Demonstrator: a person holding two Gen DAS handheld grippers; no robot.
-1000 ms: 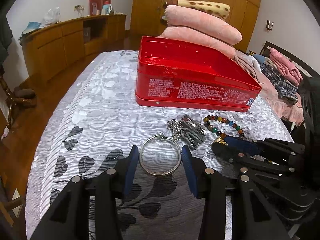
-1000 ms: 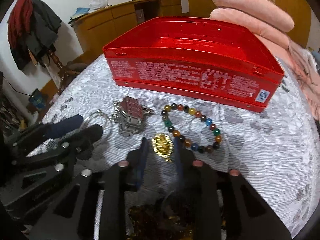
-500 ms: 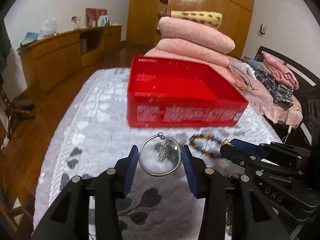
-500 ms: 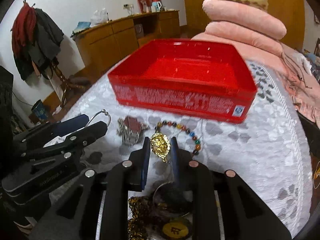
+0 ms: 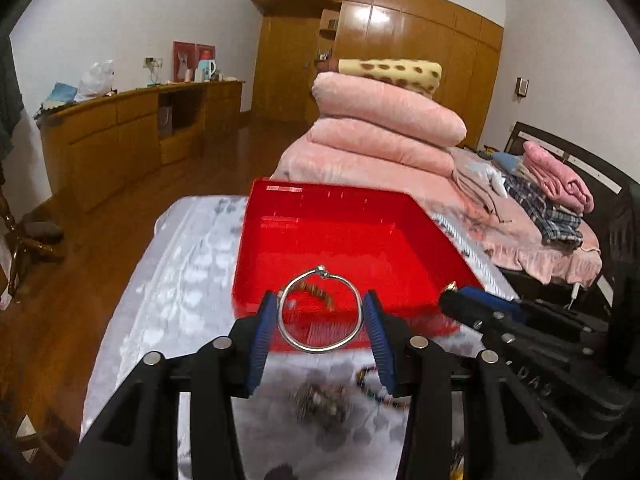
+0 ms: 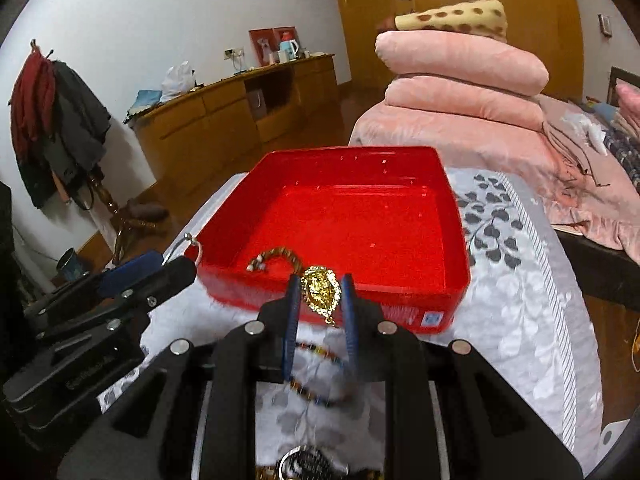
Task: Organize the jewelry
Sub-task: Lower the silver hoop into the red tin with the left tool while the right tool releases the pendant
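Left wrist view, reading left to right. Left gripper (image 5: 322, 320) holds a silver bangle (image 5: 320, 310) across its width, blue pads (image 5: 262, 332) pressing the ring's rim at 9 and 3 o'clock, jaws about half spread. The bangle's clasp bead sits at 12 o'clock. Behind it, the red tin (image 5: 348, 240) stands open on the patterned cloth (image 5: 180, 280); one small beaded piece (image 5: 316, 290) seems to lie inside near the front wall, seen through the ring. At 3 o'clock the right gripper (image 5: 460, 300) comes in alongside, a gold tip showing at its nose. Below, blurred on the cloth, a metal cluster (image 5: 320, 398) and a coloured bead bracelet (image 5: 372, 384) wait at 6 o'clock.

Right wrist view. At 9 o'clock is the left gripper with the bangle's edge poking out. Centre: the right gripper is nearly closed on a gold pendant (image 6: 320, 288), chain trailing down toward 6 o'clock. Tin lies ahead at 12 o'clock.

Risks, as judged:
- The bangle is pinched at only two points on a smooth, round rim; any tilt could pop it loose short of the tin.
- The trailing chain may snag the tin's front wall or drag the bead bracelet.
- The two grippers run close together and could knock each other over the tin.
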